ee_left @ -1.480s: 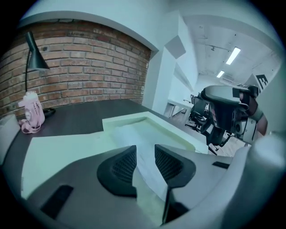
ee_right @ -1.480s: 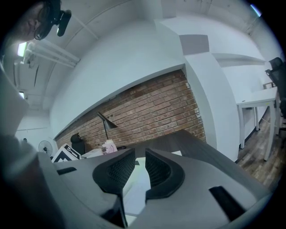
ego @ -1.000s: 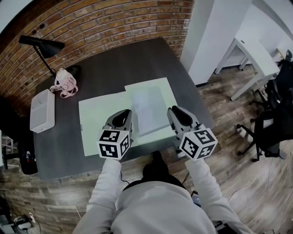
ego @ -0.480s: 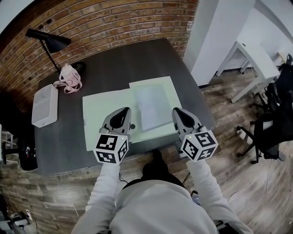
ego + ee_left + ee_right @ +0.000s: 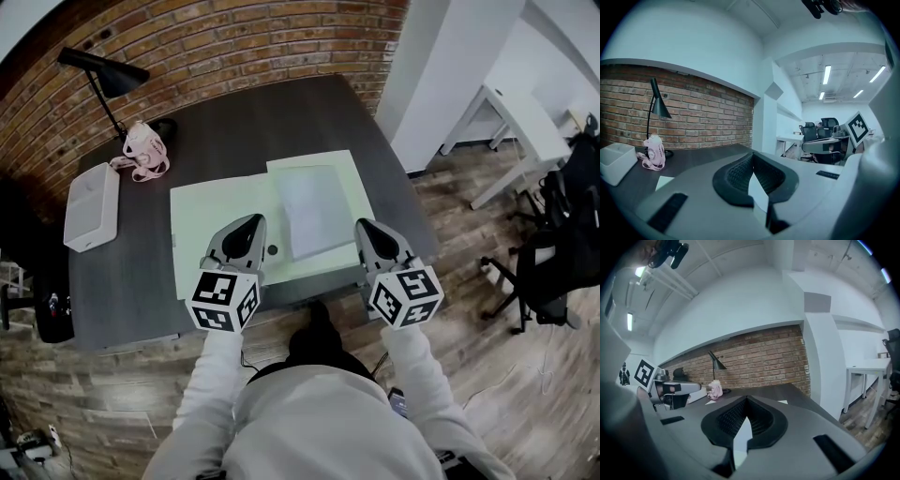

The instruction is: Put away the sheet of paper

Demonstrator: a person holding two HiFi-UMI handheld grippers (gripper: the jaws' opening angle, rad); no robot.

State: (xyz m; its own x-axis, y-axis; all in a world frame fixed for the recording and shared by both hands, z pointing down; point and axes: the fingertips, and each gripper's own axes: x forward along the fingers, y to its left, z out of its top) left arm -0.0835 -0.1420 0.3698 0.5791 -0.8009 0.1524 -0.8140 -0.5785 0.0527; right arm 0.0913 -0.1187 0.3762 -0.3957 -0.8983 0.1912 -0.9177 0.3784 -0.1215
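I have both grippers low over the near edge of the dark table [image 5: 281, 112], side by side and apart. The left gripper [image 5: 251, 223] hangs over the left leaf of an open pale-green folder [image 5: 211, 220], close to its centre fold; the right gripper [image 5: 365, 227] sits over the folder's near right corner. In the left gripper view the two black ribbed pads meet at their tips, so those fingers are closed; the right gripper view shows the same, pads together at the front. A pale wedge shows between the pads nearer each camera; I take it for the surface below seen through the gap behind the tips, though these views do not let me be sure. I see nothing clamped in either one.

The sheet of paper [image 5: 312, 208] lies flat on the folder's right leaf, its near edge between the two grippers and the rest of it farther up the table; neither gripper touches it. A small dark spot [image 5: 272, 250] sits on the folder just beside the left gripper.

At the table's far left corner stands a black lamp [image 5: 103, 73], with a pink bundle [image 5: 142, 150] at its foot and a white box [image 5: 91, 206] near the left edge. A brick wall [image 5: 234, 47] runs behind; a white desk [image 5: 511, 117] and an office chair [image 5: 553, 253] stand off to the right.
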